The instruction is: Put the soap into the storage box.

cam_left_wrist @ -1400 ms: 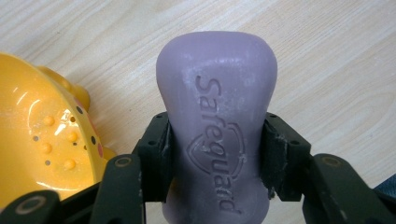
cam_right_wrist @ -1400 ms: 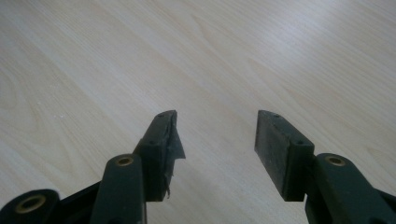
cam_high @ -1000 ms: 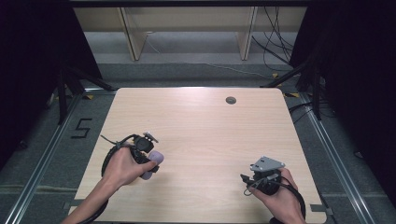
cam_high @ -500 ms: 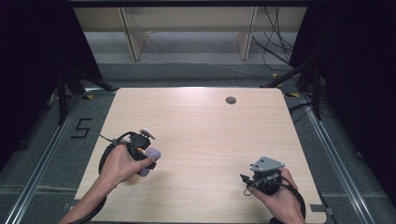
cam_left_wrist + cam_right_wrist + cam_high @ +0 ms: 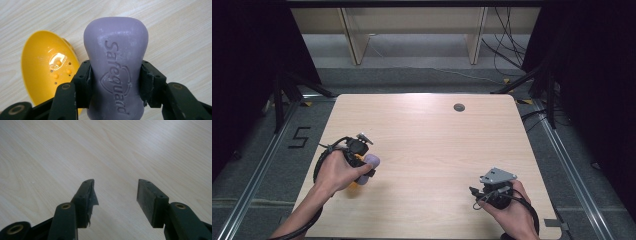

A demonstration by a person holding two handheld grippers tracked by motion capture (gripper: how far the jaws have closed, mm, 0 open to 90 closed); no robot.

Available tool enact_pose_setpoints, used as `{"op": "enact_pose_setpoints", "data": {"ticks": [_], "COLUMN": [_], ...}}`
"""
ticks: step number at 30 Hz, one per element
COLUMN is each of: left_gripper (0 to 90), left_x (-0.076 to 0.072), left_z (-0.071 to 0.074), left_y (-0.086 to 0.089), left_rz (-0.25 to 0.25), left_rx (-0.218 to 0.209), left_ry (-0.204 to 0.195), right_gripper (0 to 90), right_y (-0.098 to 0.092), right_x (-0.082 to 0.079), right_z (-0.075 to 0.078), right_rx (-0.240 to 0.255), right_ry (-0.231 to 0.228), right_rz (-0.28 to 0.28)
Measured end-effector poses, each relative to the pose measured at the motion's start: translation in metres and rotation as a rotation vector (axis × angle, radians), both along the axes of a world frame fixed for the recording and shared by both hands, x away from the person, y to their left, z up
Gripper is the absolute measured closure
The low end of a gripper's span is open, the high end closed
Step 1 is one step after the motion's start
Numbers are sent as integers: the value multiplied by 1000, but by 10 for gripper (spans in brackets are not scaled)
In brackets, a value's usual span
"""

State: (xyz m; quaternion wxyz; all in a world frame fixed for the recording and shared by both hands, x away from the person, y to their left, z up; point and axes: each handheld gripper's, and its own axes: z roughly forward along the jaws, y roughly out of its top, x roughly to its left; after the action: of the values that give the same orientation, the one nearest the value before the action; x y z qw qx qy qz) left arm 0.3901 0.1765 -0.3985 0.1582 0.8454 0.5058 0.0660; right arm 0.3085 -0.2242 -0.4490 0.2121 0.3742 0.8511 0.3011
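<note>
A lilac soap bar [image 5: 116, 67] stamped "Safeguard" is clamped between the jaws of my left gripper [image 5: 115, 75]. In the high view that bar [image 5: 371, 160] pokes out of the left gripper [image 5: 362, 162] at the table's left front. Just beneath and beside it lies a yellow soap dish [image 5: 46, 70] with small drain holes, its edge [image 5: 354, 184] peeking from under the hand. My right gripper [image 5: 116, 192] stands open over bare wood, with nothing between its fingers; it [image 5: 495, 187] rests at the right front of the table.
The light wooden table [image 5: 427, 140] has a small dark round hole [image 5: 459, 107] near its far edge. Dark floor, rails and cables surround it; shelving legs stand beyond the far side.
My left hand has drifted slightly toward the near edge with the soap bar, and the yellow dish edge now shows beneath it. The right gripper has stayed still.
</note>
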Motion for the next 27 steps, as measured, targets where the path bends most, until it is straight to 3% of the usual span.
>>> {"op": "enact_pose_setpoints", "data": {"ticks": [5,14,16,18,27], "left_gripper": [490,491,490,490,490], "left_x": [5,5,6,8,9], "left_z": [3,5,6,6,4], "left_y": [7,14,16,19,24], "left_rz": [-32,43,37,16,67], "left_rx": [7,-9,-2,6,-7], "left_ry": [-10,-14,-1,-12,0], "right_gripper": [486,485,485,485,485], "right_y": [0,0,0,0,0], "right_x": [0,0,0,0,0], "right_z": [0,0,0,0,0], "right_rx": [0,0,1,1,8], "right_ry": [0,1,-1,-2,-2], "right_rz": [1,1,1,1,-3]}}
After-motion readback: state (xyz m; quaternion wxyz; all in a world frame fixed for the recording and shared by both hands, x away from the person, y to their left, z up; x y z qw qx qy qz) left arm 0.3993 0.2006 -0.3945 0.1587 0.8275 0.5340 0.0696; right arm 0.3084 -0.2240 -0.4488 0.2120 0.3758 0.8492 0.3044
